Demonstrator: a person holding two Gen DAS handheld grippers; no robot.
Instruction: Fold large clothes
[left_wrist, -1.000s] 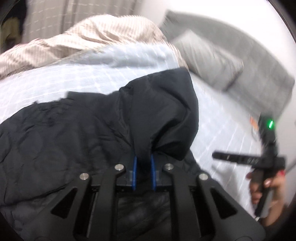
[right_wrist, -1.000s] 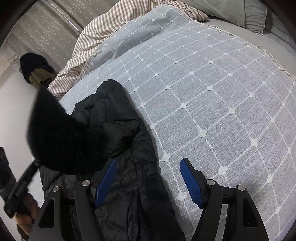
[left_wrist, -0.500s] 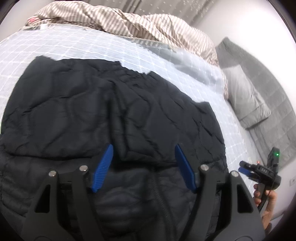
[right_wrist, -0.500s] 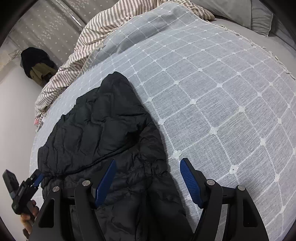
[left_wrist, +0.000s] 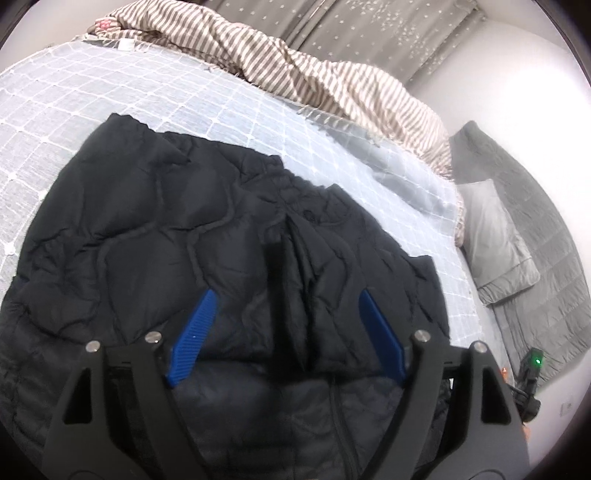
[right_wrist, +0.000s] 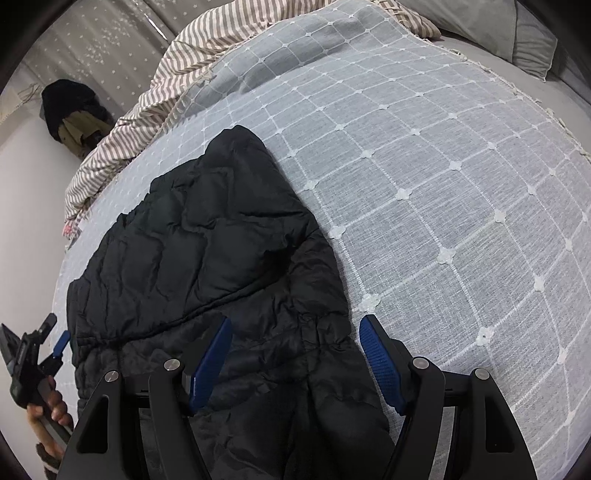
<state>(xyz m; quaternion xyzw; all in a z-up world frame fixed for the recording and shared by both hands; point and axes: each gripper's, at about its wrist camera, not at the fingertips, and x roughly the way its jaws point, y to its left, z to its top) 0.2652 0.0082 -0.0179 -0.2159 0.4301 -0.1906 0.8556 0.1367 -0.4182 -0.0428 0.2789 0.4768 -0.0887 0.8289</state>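
Note:
A black quilted puffer jacket (left_wrist: 177, 236) lies on the bed, with folded parts laid over its body. My left gripper (left_wrist: 286, 332) is open and empty just above the jacket's middle. In the right wrist view the jacket (right_wrist: 207, 258) lies at the left with a folded flap on top. My right gripper (right_wrist: 295, 360) is open and empty over the jacket's near right edge. The left gripper also shows at the far left of the right wrist view (right_wrist: 55, 341), held in a hand.
The bed has a pale blue bedspread (right_wrist: 424, 184) with a white grid pattern. A striped duvet (left_wrist: 314, 74) is bunched along the far side. A grey pillow (left_wrist: 495, 236) lies by the grey headboard (left_wrist: 546, 258). A dark bundle (right_wrist: 74, 110) sits beyond the bed.
My left gripper let go of the black jacket part it held raised, and that part now lies folded on the jacket. The left gripper opened and drew back. The right gripper stayed open.

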